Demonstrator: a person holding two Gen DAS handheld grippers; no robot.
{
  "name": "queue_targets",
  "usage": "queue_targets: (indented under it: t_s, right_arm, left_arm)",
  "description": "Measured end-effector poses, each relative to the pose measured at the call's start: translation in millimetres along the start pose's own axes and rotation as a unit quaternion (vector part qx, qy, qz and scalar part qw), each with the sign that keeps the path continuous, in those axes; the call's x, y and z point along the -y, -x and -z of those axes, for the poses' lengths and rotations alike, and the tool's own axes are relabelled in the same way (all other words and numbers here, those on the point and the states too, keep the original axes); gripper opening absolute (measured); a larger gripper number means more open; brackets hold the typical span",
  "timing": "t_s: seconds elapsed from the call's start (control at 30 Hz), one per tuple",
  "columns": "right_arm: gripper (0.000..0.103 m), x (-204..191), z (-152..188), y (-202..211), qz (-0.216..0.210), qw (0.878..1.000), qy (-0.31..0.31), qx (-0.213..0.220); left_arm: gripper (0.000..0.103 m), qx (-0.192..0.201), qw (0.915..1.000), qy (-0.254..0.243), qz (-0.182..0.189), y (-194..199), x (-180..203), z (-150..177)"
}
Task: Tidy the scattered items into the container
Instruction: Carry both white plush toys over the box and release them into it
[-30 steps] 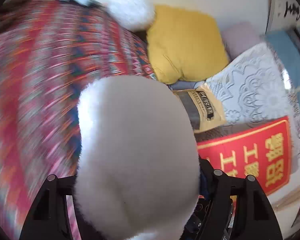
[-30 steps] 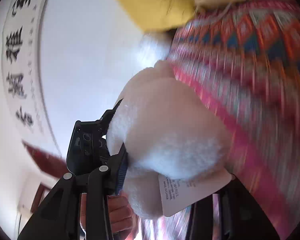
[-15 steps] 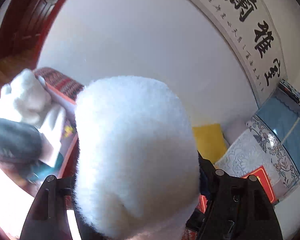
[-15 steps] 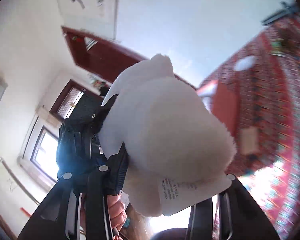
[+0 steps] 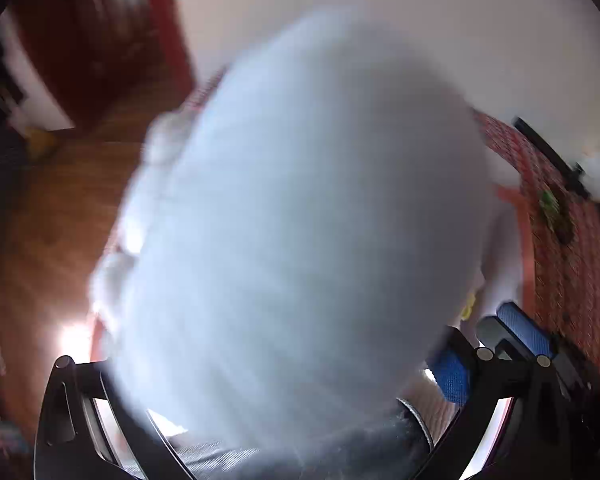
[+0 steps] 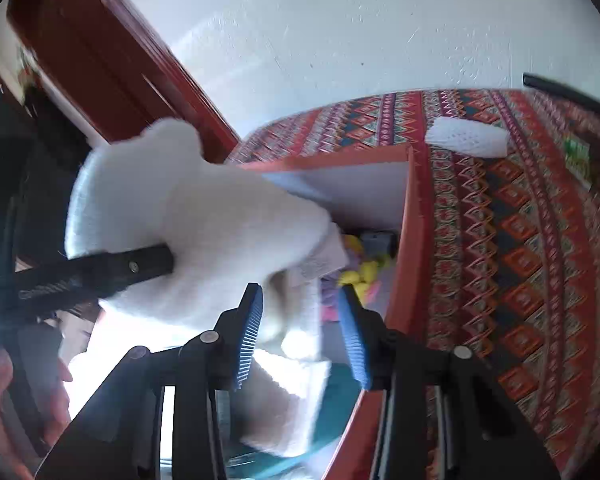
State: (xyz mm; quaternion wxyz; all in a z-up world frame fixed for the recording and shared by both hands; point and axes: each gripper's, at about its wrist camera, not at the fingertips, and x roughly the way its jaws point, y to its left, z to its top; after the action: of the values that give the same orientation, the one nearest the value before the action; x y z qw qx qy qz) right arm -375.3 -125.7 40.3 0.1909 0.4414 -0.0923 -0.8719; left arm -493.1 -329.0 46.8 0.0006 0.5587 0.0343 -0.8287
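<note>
Broadly, a patterned red cover [image 6: 500, 260] fills the right of the right wrist view, and a red container [image 6: 414, 208] with a pale inner wall stands on it, its rim open to the camera.

In the left wrist view a large white plush toy [image 5: 300, 220], heavily blurred, takes up nearly the whole frame. It sits between the two fingers of the left claw [image 5: 268, 360]. The jaws of this claw have just been opening and now stand wide. Light shows between the left finger and the toy, so the pads are not pressing on it. In the right wrist view one black finger [image 6: 100, 272] of this claw lies across the same toy, which hangs over the near left corner of the container.

The right claw [image 6: 302, 320] points down into the container. Its jaws have just been closing and stand narrow. White plush fabric [image 6: 288, 396] lies between and beyond its blue pads, inside the container. The right pad is clear of the fabric, and no grip is visible.

Small yellow items [image 6: 364, 272] lie on the container floor. A white knitted piece [image 6: 466, 140] rests on the cover, beyond the far rim.
</note>
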Motion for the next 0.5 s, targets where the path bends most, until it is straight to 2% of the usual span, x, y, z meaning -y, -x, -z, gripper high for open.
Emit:
queue_targets:
  t_s: [0.03, 0.07, 0.1, 0.2, 0.3, 0.33, 0.37, 0.43, 0.5]
  right_arm:
    - [0.032, -11.2, 3.3, 1.1, 0.047, 0.997, 0.055, 0.021]
    - [0.033, -20.2, 7.4, 2.1, 0.073, 0.992, 0.099, 0.036]
    - [0.036, -23.7, 11.3, 3.4, 0.075, 0.989, 0.119, 0.040]
    - [0.037, -17.3, 20.1, 13.2, 0.028, 0.993, 0.106, 0.034]
    - [0.043, -3.1, 30.9, 62.7, -0.005, 0.995, 0.076, 0.056]
    - [0.048, 4.1, 38.3, 80.5, -0.012, 0.995, 0.066, 0.068]
    - [0.058, 12.2, 47.1, 98.6, -0.013, 0.995, 0.055, 0.083]
    - [0.072, 38.0, 66.0, 135.7, -0.011, 0.992, 0.024, 0.122]
    - [0.077, 68.4, 84.2, 164.5, 0.000, 0.988, -0.006, 0.155]
  left_arm:
    - [0.103, 0.011, 0.9999, 0.002, -0.006, 1.4, -0.7, -3.4]
    - [0.103, 0.012, 0.9998, -0.002, -0.014, 1.5, 2.9, -6.1]
    - [0.103, 0.012, 0.9994, -0.017, -0.027, -1.3, 9.6, -6.9]
    - [0.103, 0.023, 0.9968, -0.033, -0.069, -11.0, 21.2, -6.5]
    - [0.103, 0.059, 0.9936, -0.050, -0.082, -4.6, 30.0, -2.6]
    - [0.103, 0.072, 0.9930, -0.056, -0.075, 0.6, 31.5, 0.2]
    - [0.103, 0.077, 0.9937, -0.054, -0.061, 6.5, 30.6, 2.7]
    - [0.103, 0.057, 0.9977, -0.024, -0.027, 16.8, 22.9, 6.0]
    - [0.103, 0.025, 0.9993, 0.019, 0.018, 28.4, 17.6, 11.9]
